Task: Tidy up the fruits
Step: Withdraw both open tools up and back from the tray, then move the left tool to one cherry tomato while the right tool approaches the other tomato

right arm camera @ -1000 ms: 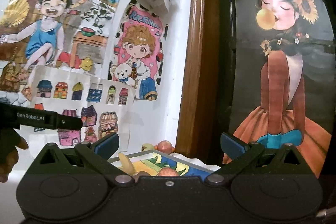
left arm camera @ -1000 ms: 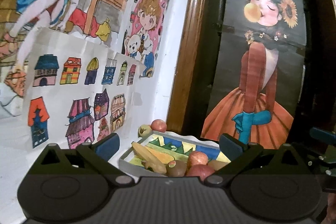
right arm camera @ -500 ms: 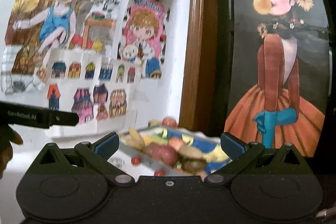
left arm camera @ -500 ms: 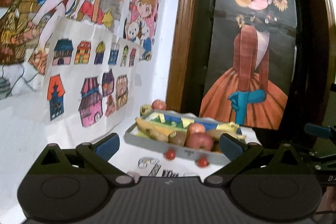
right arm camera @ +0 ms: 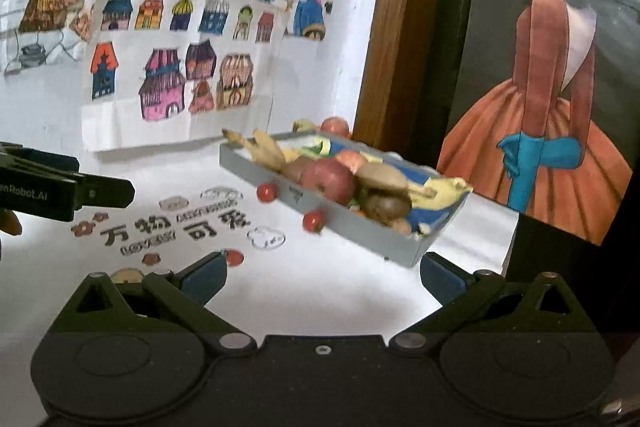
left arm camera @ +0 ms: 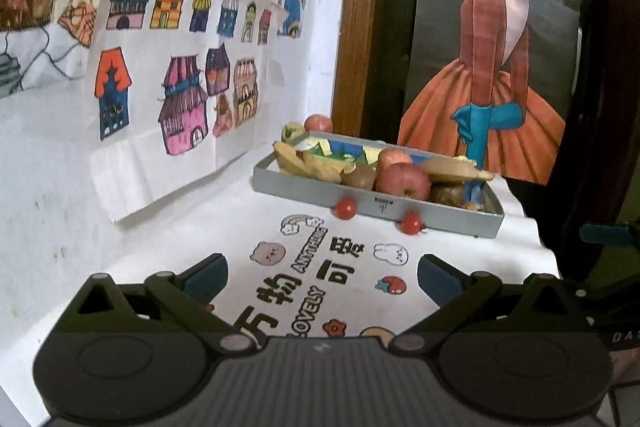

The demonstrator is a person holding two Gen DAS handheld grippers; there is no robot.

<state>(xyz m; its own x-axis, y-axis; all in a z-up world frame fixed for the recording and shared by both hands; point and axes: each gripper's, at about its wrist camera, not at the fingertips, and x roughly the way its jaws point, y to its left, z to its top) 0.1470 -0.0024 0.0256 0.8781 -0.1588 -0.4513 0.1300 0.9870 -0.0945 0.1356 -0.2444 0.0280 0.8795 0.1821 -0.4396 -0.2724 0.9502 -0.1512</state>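
A grey tray (left arm camera: 304,189) (right arm camera: 360,227) on the white table holds a red apple (left arm camera: 402,181) (right arm camera: 326,179), bananas (left arm camera: 304,161) (right arm camera: 264,147), a kiwi (left arm camera: 356,177) and other fruit. Two cherry tomatoes (left arm camera: 345,207) (left arm camera: 412,224) lie on the table against the tray's front wall, also in the right wrist view (right arm camera: 266,192) (right arm camera: 314,221). An apple (left arm camera: 318,123) and a greenish fruit (left arm camera: 291,129) sit behind the tray. My left gripper (left arm camera: 322,277) is open and empty, well short of the tray. My right gripper (right arm camera: 322,277) is open and empty too.
A wall with coloured drawings (left arm camera: 172,67) rises on the left. A wooden frame (left arm camera: 354,27) and a dark poster of a girl (left arm camera: 492,47) stand behind the tray. The tablecloth carries printed characters (left arm camera: 304,283). The left gripper's body (right arm camera: 52,187) enters the right wrist view at left.
Both cameras have pulled back and tilted down: the tray and the printed tablecloth now show fully, with the two tomatoes in front. Both grippers stay open.
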